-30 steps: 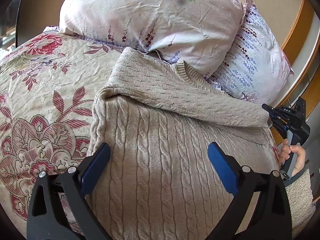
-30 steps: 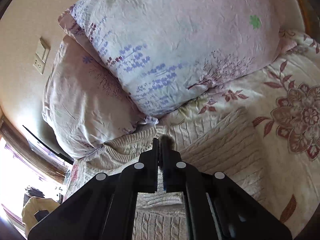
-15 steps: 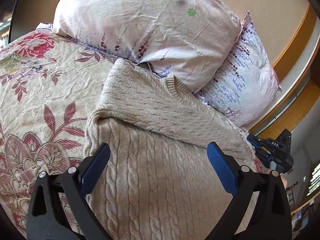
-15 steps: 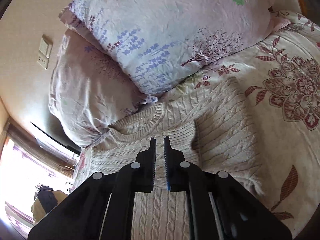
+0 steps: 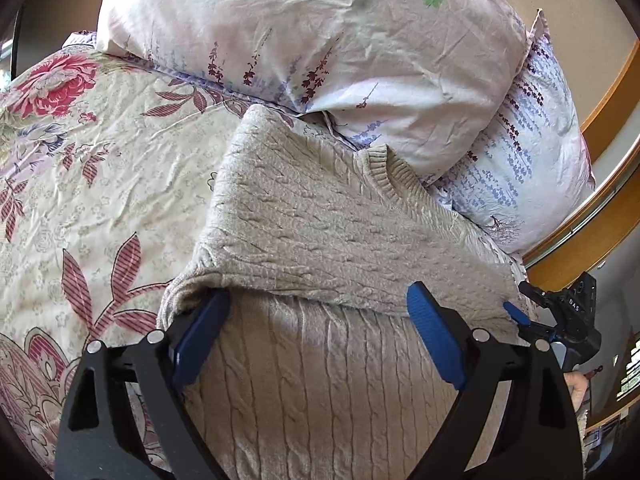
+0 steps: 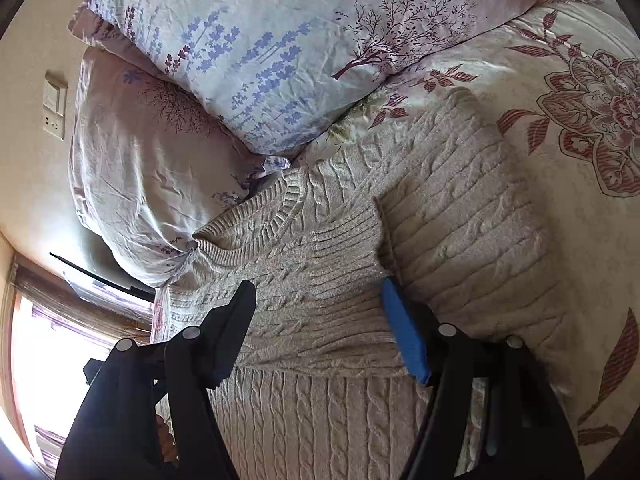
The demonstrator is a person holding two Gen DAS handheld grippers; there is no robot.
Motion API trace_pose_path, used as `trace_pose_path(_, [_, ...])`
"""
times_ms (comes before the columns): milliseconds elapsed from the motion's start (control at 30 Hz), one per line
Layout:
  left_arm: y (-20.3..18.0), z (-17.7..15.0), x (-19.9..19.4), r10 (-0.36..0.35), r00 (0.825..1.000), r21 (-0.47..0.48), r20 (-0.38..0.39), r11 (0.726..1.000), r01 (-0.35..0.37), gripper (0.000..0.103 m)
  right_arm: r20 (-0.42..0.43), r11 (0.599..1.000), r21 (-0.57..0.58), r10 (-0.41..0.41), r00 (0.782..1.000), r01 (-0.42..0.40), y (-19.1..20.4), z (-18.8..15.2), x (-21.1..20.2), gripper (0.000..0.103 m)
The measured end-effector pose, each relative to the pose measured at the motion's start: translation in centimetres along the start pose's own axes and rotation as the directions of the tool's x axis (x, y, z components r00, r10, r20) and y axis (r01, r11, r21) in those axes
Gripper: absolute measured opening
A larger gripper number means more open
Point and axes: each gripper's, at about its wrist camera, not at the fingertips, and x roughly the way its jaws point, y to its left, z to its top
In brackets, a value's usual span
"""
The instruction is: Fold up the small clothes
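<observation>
Currently, my left gripper [image 5: 316,332] has its jaws spread wide, holding nothing; one blue pad tip sits at the folded sleeve's edge. My right gripper [image 6: 320,312] likewise has its jaws wide apart, empty, straddling the sleeve cuff. The beige cable-knit sweater [image 5: 320,240] lies flat on the floral bedspread [image 5: 100,184], its ribbed collar [image 6: 288,208] toward the two pillows [image 5: 320,40] and its long axis running from them back to my grippers. Both sleeves are folded across the chest, meeting near the middle. Its knit looks thick and ropey.
</observation>
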Motion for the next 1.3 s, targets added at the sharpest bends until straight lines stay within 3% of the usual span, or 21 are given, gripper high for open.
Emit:
trace_pose_path(67, [0.0, -0.6, -1.2, -0.004, 1.000, 0.024, -0.005, 1.000, 0.004, 0.090, 0.022, 0.999, -0.042, -0.020, 1.000, 0.021, -0.1, -0.8, -2.1, 0.078])
trace_pose_path(133, [0.5, -1.7, -3.0, -0.038, 0.999, 0.058, -0.004, 0.998, 0.038, 0.090, 0.034, 0.998, -0.060, -0.010, 0.999, 0.012, -1.2, -1.9, -4.6, 0.081])
trace_pose_path(267, [2.5, -4.1, -6.6, -0.046, 0.999, 0.091, -0.006, 0.995, 0.046, 0.090, 0.048, 0.998, -0.024, -0.055, 0.997, 0.057, -4.9, -4.8, -9.2, 0.082])
trace_pose_path(400, [4.7, -6.3, -8.5, -0.109, 0.992, 0.031, -0.056, 0.993, 0.111, 0.086, 0.081, 0.997, 0.062, -0.048, 0.996, 0.044, -8.4, -8.3, -13.0, 0.080])
trace_pose_path(533, [5.6, -8.0, -9.8, -0.157, 0.986, -0.020, -0.058, 0.988, 0.156, 0.081, 0.069, 0.994, 0.107, 0.010, 0.998, -0.018, -9.9, -11.6, -14.6, 0.067])
trace_pose_path(767, [5.3, -11.0, -11.1, -0.221, 0.972, -0.028, -0.072, 0.975, 0.220, 0.070, 0.001, 0.995, 0.040, 0.089, 0.996, -0.089, -8.1, -14.8, -14.8, 0.057])
trace_pose_path(900, [3.8, -13.3, -11.7, -0.260, 0.959, 0.015, -0.113, 0.965, 0.264, 0.064, -0.073, 0.979, 0.015, 0.206, 0.976, -0.206, -6.9, -16.6, -14.3, 0.052])
trace_pose_path(1033, [3.5, -15.1, -11.9, -0.358, 0.922, -0.053, -0.149, 0.934, 0.354, 0.059, -0.135, 0.966, -0.048, 0.246, 0.960, -0.255, -5.3, -18.5, -13.7, 0.041])
trace_pose_path(1100, [3.6, -15.7, -11.7, -0.392, 0.905, -0.091, -0.167, 0.920, 0.382, 0.048, -0.137, 0.959, -0.065, 0.263, 0.955, -0.274, -5.0, -19.1, -13.8, 0.039])
trace_pose_path(1300, [3.9, -16.0, -11.6, -0.398, 0.903, -0.123, -0.163, 0.916, 0.382, 0.041, -0.118, 0.956, -0.064, 0.278, 0.953, -0.287, -5.4, -19.1, -14.0, 0.033])
